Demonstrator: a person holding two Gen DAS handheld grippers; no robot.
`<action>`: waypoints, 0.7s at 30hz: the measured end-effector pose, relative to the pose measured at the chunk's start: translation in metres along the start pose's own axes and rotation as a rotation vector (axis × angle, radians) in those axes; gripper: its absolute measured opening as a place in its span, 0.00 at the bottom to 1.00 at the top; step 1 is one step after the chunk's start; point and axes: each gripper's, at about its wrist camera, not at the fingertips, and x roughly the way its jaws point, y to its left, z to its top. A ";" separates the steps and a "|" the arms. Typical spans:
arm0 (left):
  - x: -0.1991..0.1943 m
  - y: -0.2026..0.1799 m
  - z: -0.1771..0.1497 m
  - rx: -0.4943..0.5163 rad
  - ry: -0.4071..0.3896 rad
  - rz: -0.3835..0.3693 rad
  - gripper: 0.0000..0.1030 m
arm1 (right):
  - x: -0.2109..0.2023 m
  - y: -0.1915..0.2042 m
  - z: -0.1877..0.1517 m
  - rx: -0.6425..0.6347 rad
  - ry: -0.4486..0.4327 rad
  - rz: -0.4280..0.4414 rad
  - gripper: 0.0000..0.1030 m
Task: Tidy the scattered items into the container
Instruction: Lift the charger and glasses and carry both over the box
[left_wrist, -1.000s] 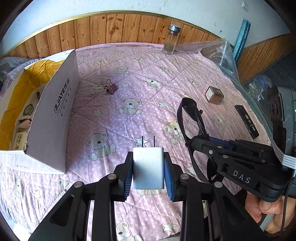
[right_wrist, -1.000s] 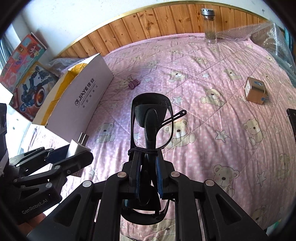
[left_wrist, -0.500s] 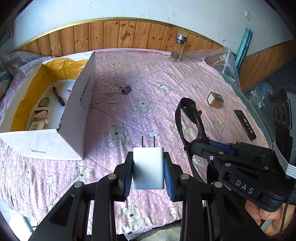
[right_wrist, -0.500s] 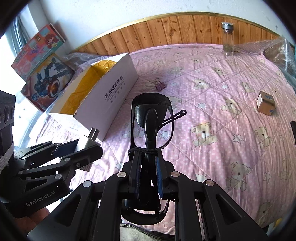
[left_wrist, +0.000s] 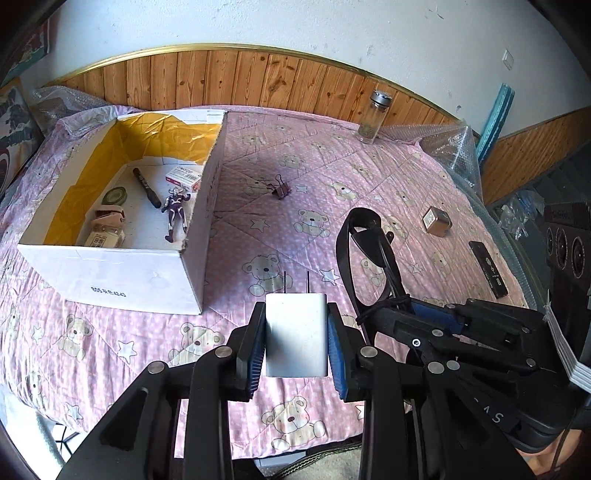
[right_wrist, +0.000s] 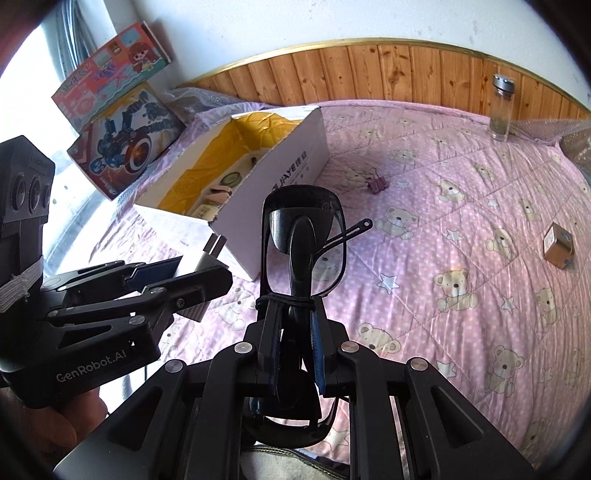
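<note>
Holding a white charger plug in left gripper, blue pads clamped on both flat sides, two prongs pointing forward, away from the camera. Plug raised above pink bear-print quilt, just near and right of the near right corner of the white cardboard box. Box open-topped, yellow lining on far and left inner walls. Inside box: black marker, purple toy figure, red-and-white small carton, roll of green tape, small labelled bottle.

Right gripper closed on dark-framed glasses, frame standing upright between the pads, one temple arm sticking out to the right, a thin black cord wound round the frame just above the fingertips. Glasses held above quilt, right of the box; in the right wrist view the box's near corner appears just left of the lenses. Grippers side by side, close, not touching so far as can be judged.

Still loose on quilt: purple binder clip right of the box's far half; small tan cube box well right; flat black device near right edge; glass jar with metal lid upright at far edge by wood panelling. Bubble wrap bunched at far right corner. Two colourful toy cartons leaning beyond the box's left side, off the quilt.
</note>
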 end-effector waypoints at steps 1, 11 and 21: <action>-0.003 0.004 0.002 -0.006 -0.008 0.002 0.31 | 0.001 0.005 0.003 -0.011 -0.001 0.005 0.15; -0.033 0.053 0.021 -0.083 -0.065 0.010 0.31 | 0.006 0.042 0.039 -0.107 -0.017 0.051 0.15; -0.052 0.089 0.058 -0.118 -0.125 0.020 0.31 | 0.012 0.071 0.091 -0.174 -0.041 0.100 0.15</action>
